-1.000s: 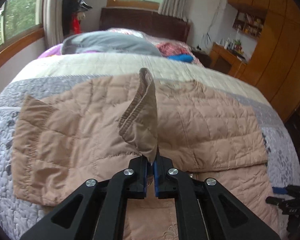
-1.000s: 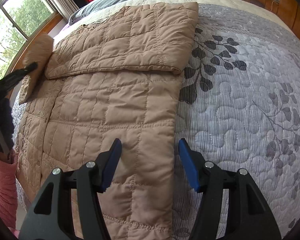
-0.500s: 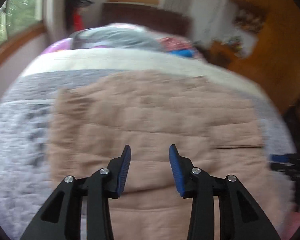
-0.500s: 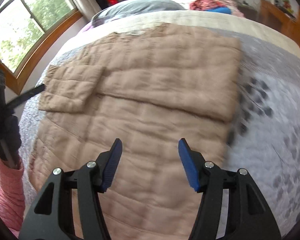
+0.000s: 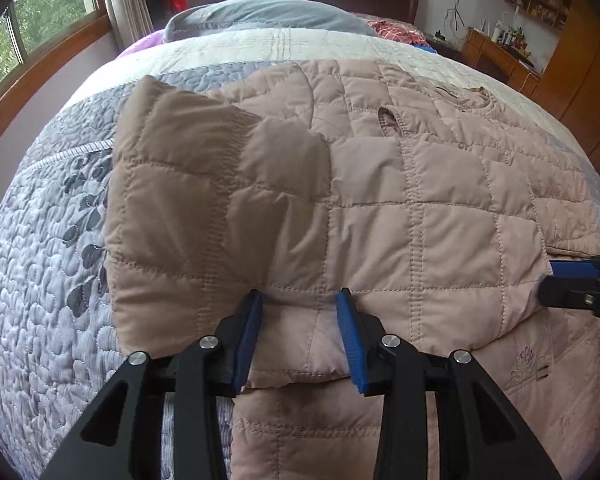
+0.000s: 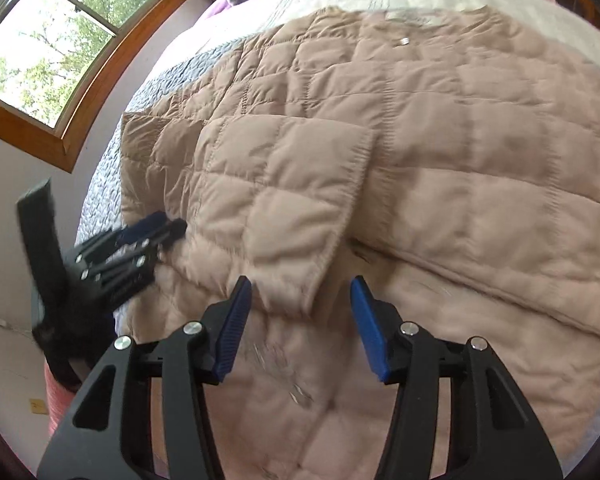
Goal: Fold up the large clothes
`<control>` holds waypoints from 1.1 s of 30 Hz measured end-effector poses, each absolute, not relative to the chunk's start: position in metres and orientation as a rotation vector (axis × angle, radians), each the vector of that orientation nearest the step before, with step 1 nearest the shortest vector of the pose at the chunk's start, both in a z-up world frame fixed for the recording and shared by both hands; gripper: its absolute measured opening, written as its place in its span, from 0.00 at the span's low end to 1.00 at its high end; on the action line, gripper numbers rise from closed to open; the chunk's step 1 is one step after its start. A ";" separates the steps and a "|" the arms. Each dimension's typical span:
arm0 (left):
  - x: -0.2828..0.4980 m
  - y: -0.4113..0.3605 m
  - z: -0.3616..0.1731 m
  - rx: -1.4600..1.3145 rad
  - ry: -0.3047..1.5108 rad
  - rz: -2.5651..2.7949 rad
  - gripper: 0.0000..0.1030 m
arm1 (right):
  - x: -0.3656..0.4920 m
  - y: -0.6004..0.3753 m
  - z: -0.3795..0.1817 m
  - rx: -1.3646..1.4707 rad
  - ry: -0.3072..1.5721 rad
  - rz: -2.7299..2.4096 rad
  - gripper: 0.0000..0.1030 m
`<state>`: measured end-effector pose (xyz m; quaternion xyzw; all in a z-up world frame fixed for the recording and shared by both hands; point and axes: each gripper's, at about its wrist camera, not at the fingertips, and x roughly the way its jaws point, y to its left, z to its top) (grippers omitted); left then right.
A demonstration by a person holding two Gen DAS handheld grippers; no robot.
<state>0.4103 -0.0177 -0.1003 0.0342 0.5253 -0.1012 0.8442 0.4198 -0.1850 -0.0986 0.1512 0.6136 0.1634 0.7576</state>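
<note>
both grippers open over the folded jacket

the tan quilted jacket (image 5: 380,208) lay spread on the bed (image 5: 40,280), on its grey leaf-patterned quilt, with both sleeves folded in across the body. the left gripper (image 5: 299,320) sat low at the near edge of the folded left sleeve (image 5: 204,216), its blue-padded jaws wide apart and holding nothing, the sleeve hem lying between them. the right gripper (image 6: 300,320) hovered just above the jacket, jaws likewise wide and empty, with the cuff end of that sleeve just ahead of them. a grey pillow (image 5: 268,16) lay at the head of the bed, by a window (image 6: 52,40).
</note>
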 end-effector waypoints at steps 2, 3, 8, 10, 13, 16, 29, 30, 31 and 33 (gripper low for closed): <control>0.410 -0.014 -0.099 0.047 1.106 -0.222 0.37 | 0.428 -0.176 -0.105 0.326 1.353 0.371 0.29; 0.409 -0.012 -0.097 0.026 1.104 -0.227 0.37 | 0.431 -0.172 -0.109 0.320 1.364 0.371 0.19; 0.403 0.007 -0.069 -0.058 1.041 -0.248 0.37 | 0.428 -0.174 -0.088 0.292 1.290 0.389 0.06; 0.401 0.010 -0.051 -0.063 0.974 -0.239 0.37 | 0.424 -0.185 -0.064 0.268 1.228 0.365 0.05; 0.403 0.014 -0.031 -0.097 0.912 -0.232 0.37 | 0.418 -0.212 -0.030 0.241 1.145 0.305 0.05; 0.414 0.004 -0.023 -0.091 0.887 -0.234 0.37 | 0.411 -0.243 -0.004 0.235 1.082 0.237 0.05; 0.455 -0.052 -0.072 0.039 0.981 -0.227 0.37 | 0.403 -0.353 -0.023 0.270 1.075 -0.048 0.05; 0.457 -0.053 -0.077 0.041 0.992 -0.225 0.37 | 0.404 -0.359 -0.035 0.287 1.100 -0.050 0.05; 0.458 -0.055 -0.083 0.045 1.006 -0.219 0.37 | 0.405 -0.361 -0.046 0.297 1.121 -0.052 0.05; 0.461 -0.057 -0.095 0.052 1.020 -0.218 0.38 | 0.408 -0.363 -0.068 0.302 1.157 -0.063 0.05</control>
